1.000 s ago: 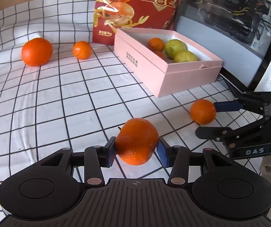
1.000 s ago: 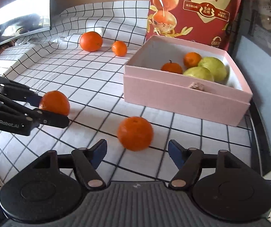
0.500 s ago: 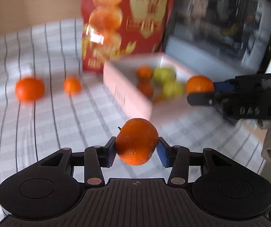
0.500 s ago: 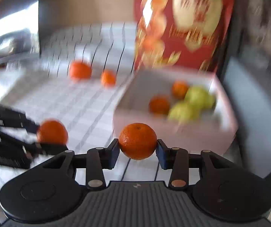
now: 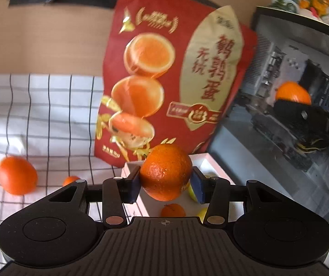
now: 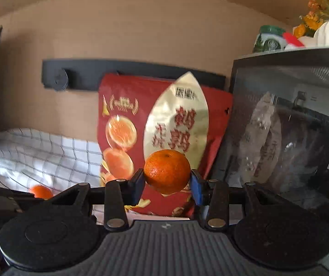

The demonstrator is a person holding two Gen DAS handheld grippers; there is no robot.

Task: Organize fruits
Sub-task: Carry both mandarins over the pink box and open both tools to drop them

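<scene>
Pink box (image 5: 202, 161), loose orange (image 5: 17, 178): left view only.

Tan wall (image 6: 141, 30) across the upper frame, black rail (image 6: 127, 73) mounted mid-frame. White grid-checked cloth (image 5: 38, 105) over the surface, lower left. Dark glass panel (image 6: 302, 126) right, daylight reflected.

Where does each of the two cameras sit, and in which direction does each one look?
Left wrist: sits on the left gripper, looks along its fingers, over the held orange, at the pink box; the right gripper shows at the right.
Right wrist: sits on the right gripper, looks over its mandarin toward the wall.
Shared: the red bag, the checked cloth, the glass-sided case.
</scene>
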